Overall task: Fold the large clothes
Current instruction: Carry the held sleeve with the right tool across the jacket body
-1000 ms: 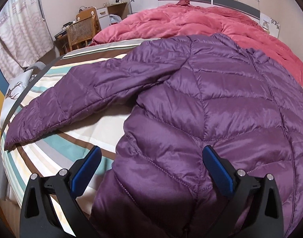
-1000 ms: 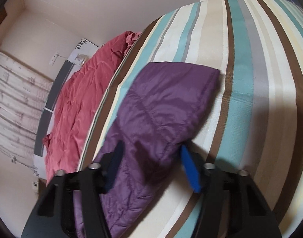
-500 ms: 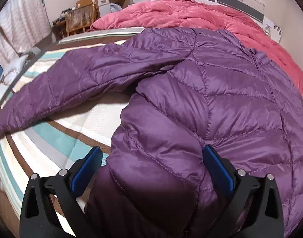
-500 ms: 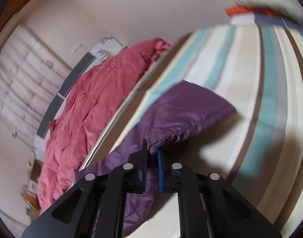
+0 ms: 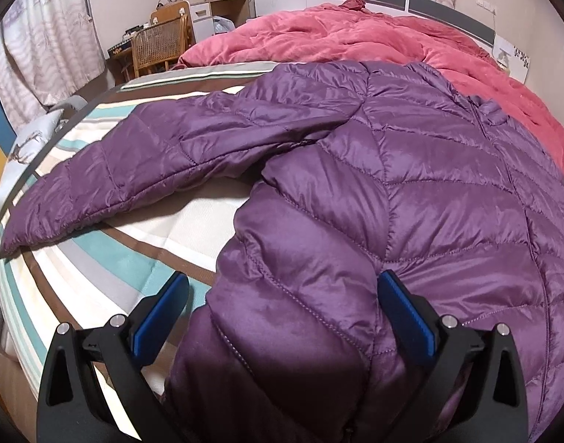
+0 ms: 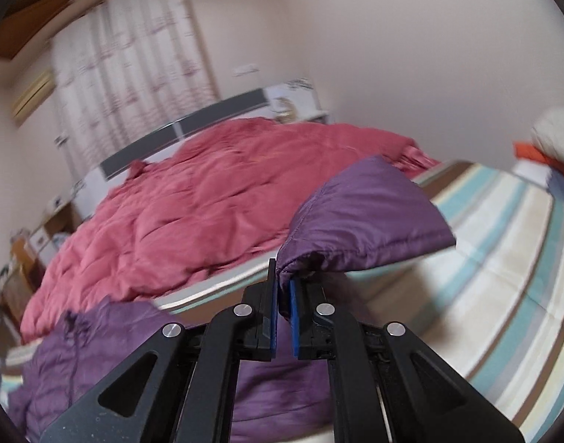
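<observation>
Bedroom backdrop: striped bedsheet (image 5: 97, 258) underneath, pink duvet (image 5: 356, 44) bunched toward the headboard, wicker chair (image 5: 160, 48) off in the far corner. Spread across the stripes, front up, lies the purple down jacket (image 5: 411, 192), 1 sleeve (image 5: 141, 173) flung out flat on that side.

Left gripper (image 5: 282, 317): spread wide, hovering over the jacket's lower side edge, blue pads clear of the fabric, nothing pinched. Right gripper (image 6: 284, 295): clenched tight on the cuff of the other sleeve (image 6: 367, 217), cuff up off the sheet, picture blurred with motion.

Step in hand, by the look of it: carrying that sleeve in over the body for fold number 1.

Doing it well, probably:
- Keep the pinch firm; slippery shell, easily lost.
- Carry the cuff high enough to clear the puffy quilting, then across toward the zip line.
- Lay it flat, straight, no twist at the shoulder.
- Bring the open left tongs down on the hem edge to stop the whole jacket sliding along.
</observation>
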Demonstrator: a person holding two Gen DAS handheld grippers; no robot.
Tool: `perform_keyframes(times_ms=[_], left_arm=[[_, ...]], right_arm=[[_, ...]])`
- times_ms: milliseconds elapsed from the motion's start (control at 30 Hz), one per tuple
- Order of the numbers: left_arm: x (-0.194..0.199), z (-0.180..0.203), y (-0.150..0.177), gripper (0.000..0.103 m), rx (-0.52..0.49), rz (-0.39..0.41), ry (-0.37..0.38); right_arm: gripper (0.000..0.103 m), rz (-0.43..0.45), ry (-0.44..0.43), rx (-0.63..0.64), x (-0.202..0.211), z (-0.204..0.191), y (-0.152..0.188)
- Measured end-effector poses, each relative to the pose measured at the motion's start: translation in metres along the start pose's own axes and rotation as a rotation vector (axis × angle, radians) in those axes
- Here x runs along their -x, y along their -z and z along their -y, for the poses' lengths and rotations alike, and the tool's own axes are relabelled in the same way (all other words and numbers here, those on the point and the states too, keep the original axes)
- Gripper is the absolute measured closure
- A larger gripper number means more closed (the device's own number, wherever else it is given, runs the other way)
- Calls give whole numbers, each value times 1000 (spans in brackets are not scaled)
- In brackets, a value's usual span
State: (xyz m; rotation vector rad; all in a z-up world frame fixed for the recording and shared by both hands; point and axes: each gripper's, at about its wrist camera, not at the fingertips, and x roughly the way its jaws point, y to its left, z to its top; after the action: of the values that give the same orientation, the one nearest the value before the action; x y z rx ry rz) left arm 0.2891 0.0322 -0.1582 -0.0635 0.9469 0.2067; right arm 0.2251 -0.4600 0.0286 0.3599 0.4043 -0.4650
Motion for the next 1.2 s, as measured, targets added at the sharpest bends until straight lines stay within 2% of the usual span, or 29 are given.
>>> perform_keyframes(times_ms=[133,233,300,433,600,800,933,1067,1200], left_arm=[[0,0,0,2,10,6,-1],[5,4,2,2,-1,40,-94],[6,7,2,2,-14,47,-122],[5,2,1,2,0,39,-101],[2,1,2,2,8,35,-91],[1,-1,2,2,21,30,-76],[0,-2,3,2,30,28,-66],[0,-4,3,2,40,24,-54],[-2,-7,4,2,57,18,-34]], right_arm=[[97,28,-50,124,7,-53,12],[97,37,-107,232,9,-106,27],[97,28,-147,288,9,-136,41],[98,18,-216,433,10,-195,76],[98,-3,-285,574,15,-250,116],[98,27,-354,747,25,-295,147],[98,-4,-393,904,22,-320,168],[98,-52,-401,1031,16,-333,185],[98,-50,-395,1215,17,-344,211]])
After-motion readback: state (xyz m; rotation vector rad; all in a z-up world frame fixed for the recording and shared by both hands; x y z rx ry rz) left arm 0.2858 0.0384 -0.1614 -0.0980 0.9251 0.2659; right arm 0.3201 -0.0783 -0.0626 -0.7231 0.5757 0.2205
